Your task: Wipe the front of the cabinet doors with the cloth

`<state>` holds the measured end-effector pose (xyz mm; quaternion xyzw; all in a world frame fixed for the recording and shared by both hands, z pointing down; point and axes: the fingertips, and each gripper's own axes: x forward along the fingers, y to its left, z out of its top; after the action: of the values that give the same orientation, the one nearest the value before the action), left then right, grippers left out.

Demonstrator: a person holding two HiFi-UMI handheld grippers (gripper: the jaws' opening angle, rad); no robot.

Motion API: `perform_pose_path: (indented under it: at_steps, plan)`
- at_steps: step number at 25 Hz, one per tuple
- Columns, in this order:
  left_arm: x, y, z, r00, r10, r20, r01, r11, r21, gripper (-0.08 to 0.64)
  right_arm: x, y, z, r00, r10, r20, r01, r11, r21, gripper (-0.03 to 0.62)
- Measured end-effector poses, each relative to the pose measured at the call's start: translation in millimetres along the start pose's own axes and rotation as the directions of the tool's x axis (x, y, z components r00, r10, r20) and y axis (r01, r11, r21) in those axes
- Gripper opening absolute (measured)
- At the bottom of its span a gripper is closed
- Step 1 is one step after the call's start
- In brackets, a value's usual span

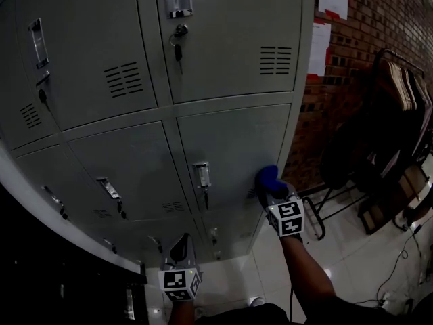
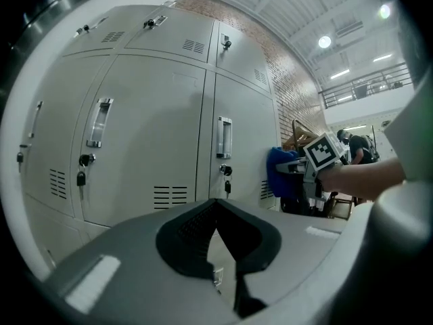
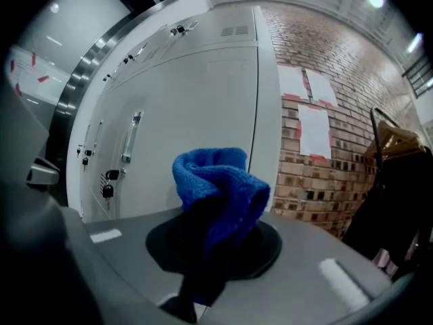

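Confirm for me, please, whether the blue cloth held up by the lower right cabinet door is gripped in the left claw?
Not quite: the blue cloth is gripped in the right claw, not the left, as the right gripper view shows plainly. The rest stands: it is held up by the lower right cabinet door.

One blue cloth (image 3: 220,181). Two grippers, the left gripper (image 1: 180,248) and the right gripper (image 1: 268,189), each carrying one marker cube (image 1: 289,219). One locker cabinet (image 1: 230,141), its doors (image 1: 101,59) in three columns in the head view. Two paper sheets (image 3: 291,83) (image 3: 314,131) on the brick wall (image 3: 298,175). Three round ceiling lamps (image 2: 325,41).
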<state>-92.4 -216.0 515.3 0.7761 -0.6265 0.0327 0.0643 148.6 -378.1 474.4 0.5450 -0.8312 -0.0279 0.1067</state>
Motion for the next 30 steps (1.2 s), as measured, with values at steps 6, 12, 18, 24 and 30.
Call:
perform_pose_path:
  at_steps: [6,12,18,24,30]
  plan:
    - [-5,-3,-4,1.000,0.006,0.001,-0.006,1.000,0.000,0.014,-4,-9,-6,1.000,-0.016,0.010,0.016,0.999,-0.037,0.060]
    - [-7,6,-7,0.999,0.042,-0.012,-0.042,0.999,-0.007,0.014,-18,-6,-28,1.000,-0.031,0.005,0.031,0.999,0.022,0.058]
    - [-5,7,-11,0.999,0.039,-0.022,-0.040,0.999,-0.014,0.014,-6,0,-73,0.993,-0.054,-0.103,0.058,0.998,0.037,0.058]
    - [-10,16,-13,0.998,0.053,-0.021,-0.053,0.998,-0.016,0.014,10,16,-75,0.990,-0.078,-0.114,0.084,0.996,0.043,0.058]
    - [-19,42,-17,0.996,0.092,-0.020,-0.093,0.995,-0.039,0.014,21,71,-62,0.994,0.003,-0.108,-0.003,1.000,0.002,0.058]
